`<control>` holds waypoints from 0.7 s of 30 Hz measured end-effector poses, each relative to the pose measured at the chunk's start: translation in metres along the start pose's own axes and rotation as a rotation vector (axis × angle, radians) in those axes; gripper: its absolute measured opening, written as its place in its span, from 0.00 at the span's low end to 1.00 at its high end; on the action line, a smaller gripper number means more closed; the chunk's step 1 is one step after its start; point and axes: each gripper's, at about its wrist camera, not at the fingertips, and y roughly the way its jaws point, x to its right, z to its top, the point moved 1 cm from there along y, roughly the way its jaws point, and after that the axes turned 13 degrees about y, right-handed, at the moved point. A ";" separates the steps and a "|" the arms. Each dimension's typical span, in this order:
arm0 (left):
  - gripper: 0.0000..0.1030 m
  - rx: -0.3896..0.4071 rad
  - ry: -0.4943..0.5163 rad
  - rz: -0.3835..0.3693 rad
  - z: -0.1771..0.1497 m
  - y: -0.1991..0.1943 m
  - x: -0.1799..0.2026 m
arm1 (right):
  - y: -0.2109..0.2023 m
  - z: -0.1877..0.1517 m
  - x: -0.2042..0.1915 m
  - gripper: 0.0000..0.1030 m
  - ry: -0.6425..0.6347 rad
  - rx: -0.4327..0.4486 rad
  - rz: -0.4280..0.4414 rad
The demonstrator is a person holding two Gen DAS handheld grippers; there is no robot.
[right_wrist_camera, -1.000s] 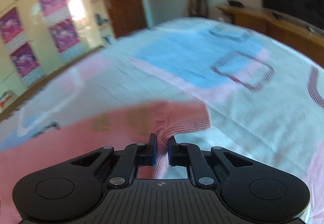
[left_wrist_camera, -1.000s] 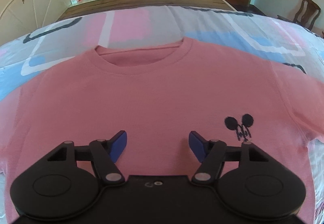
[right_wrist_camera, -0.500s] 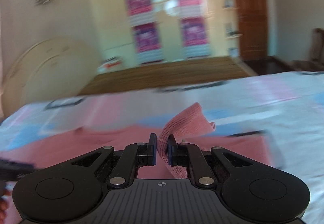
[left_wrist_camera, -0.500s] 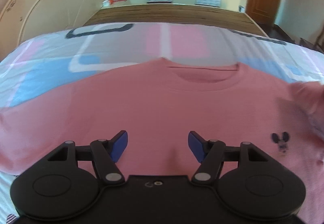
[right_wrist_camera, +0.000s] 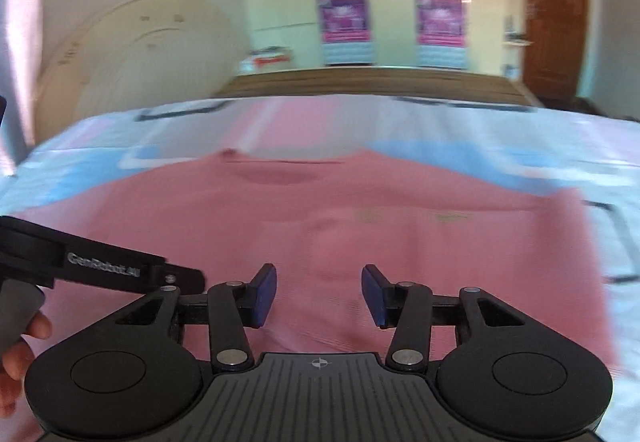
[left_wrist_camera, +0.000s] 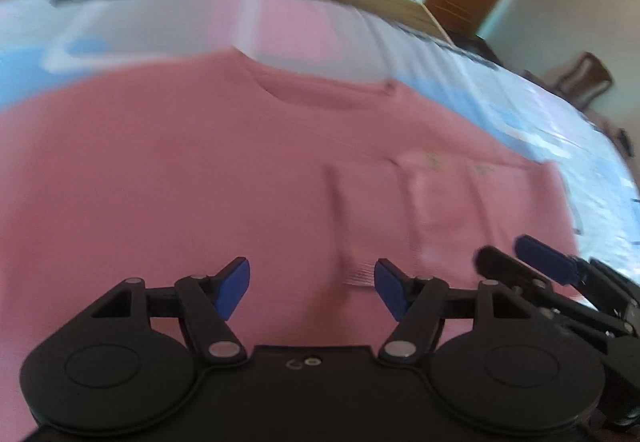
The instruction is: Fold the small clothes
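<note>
Pink knitted sweater [right_wrist_camera: 304, 242] lies flat on the pastel patterned bedsheet [right_wrist_camera: 520, 134], neckline away from the cameras, its right sleeve folded across the chest. Right gripper [right_wrist_camera: 319, 294] hovers above the folded sleeve; its blue-padded jaws have just been opening and nothing sits between them. Left gripper [left_wrist_camera: 312, 290] hovers alongside, jaws apart and empty.

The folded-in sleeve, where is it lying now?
In the right wrist view the sleeve lies flat across the pink shirt, right of centre below the neckline, ahead of the open right gripper.
</note>
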 end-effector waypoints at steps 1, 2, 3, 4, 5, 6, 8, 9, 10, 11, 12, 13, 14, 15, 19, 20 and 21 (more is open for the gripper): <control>0.65 -0.009 -0.016 -0.036 0.001 0.007 0.003 | -0.007 -0.001 0.013 0.46 0.003 0.008 -0.040; 0.62 -0.013 -0.035 -0.069 0.000 0.015 0.007 | -0.012 -0.004 0.021 0.46 0.008 0.012 -0.075; 0.60 -0.014 -0.047 -0.084 0.000 0.021 0.010 | -0.018 -0.008 0.032 0.47 0.016 0.012 -0.106; 0.60 -0.006 -0.050 -0.078 0.000 0.025 0.014 | -0.024 -0.013 0.044 0.47 0.030 0.008 -0.134; 0.56 0.020 -0.052 -0.067 0.000 0.027 0.016 | -0.029 -0.016 0.055 0.47 0.045 0.005 -0.159; 0.49 0.030 -0.056 -0.064 0.001 0.029 0.017 | -0.035 -0.019 0.067 0.47 0.056 0.001 -0.186; 0.30 0.050 -0.070 -0.059 0.001 0.031 0.021 | -0.046 -0.027 0.086 0.47 0.073 -0.007 -0.240; 0.14 0.050 -0.076 -0.060 0.001 0.033 0.021 | -0.048 -0.031 0.095 0.48 0.086 -0.011 -0.268; 0.10 0.052 -0.080 -0.066 0.001 0.035 0.022 | -0.051 -0.034 0.102 0.48 0.100 -0.019 -0.287; 0.09 0.058 -0.076 -0.056 0.001 0.036 0.024 | -0.051 -0.037 0.108 0.48 0.116 -0.027 -0.303; 0.07 0.068 -0.064 -0.046 0.001 0.035 0.028 | -0.053 -0.038 0.114 0.49 0.132 -0.031 -0.314; 0.07 0.083 -0.052 -0.042 0.001 0.031 0.028 | -0.055 -0.039 0.118 0.49 0.141 -0.032 -0.321; 0.07 0.107 -0.048 -0.049 0.004 0.025 0.031 | -0.055 -0.039 0.120 0.50 0.143 -0.031 -0.326; 0.06 0.136 -0.049 -0.054 0.007 0.017 0.031 | -0.054 -0.039 0.121 0.51 0.143 -0.029 -0.329; 0.06 0.268 -0.072 -0.076 0.029 -0.024 0.023 | -0.044 -0.034 0.119 0.51 0.138 -0.017 -0.336; 0.06 0.301 -0.075 -0.065 0.034 -0.036 0.017 | -0.041 -0.032 0.118 0.51 0.136 -0.015 -0.336; 0.06 0.325 -0.084 -0.053 0.037 -0.045 0.012 | -0.037 -0.030 0.117 0.51 0.131 -0.014 -0.334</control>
